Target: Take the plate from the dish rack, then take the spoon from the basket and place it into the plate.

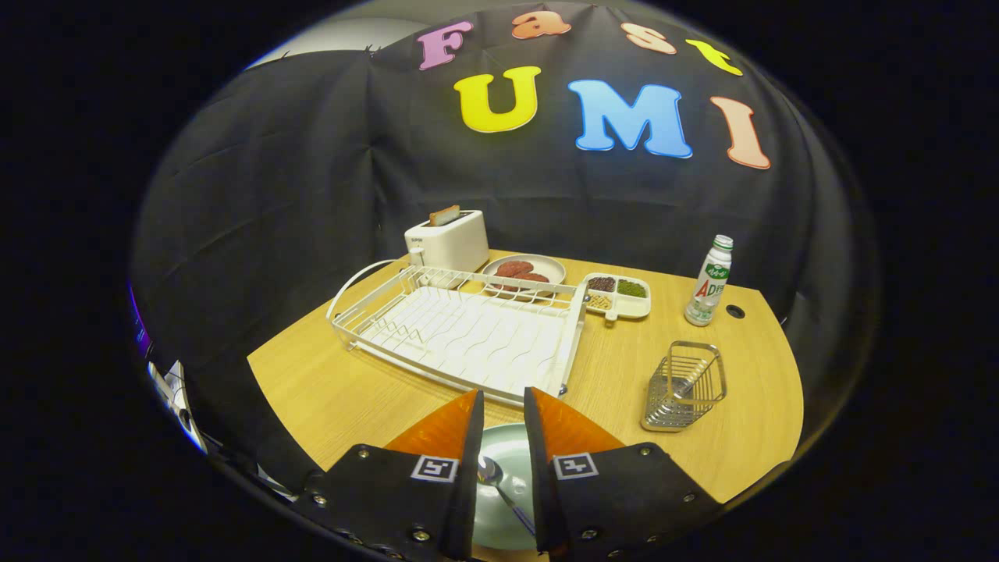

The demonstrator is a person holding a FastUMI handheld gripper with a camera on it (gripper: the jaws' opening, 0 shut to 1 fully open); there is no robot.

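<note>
Wall: black cloth (296, 195) hanging creased behind the table.
Furniture: wooden table (328, 382) sitting under even light.

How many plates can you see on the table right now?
2. One pale plate lies between the gripper fingers with the spoon on it; another plate holding reddish patties sits behind the dish rack, beside the toaster.

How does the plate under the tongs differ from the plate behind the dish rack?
The pale green round plate lies between the open tongs and holds a metal spoon. The beige round plate sits beyond the white wire dish rack, beside the white toaster, and holds reddish-brown patties. Both lie flat on the wooden table.
</note>
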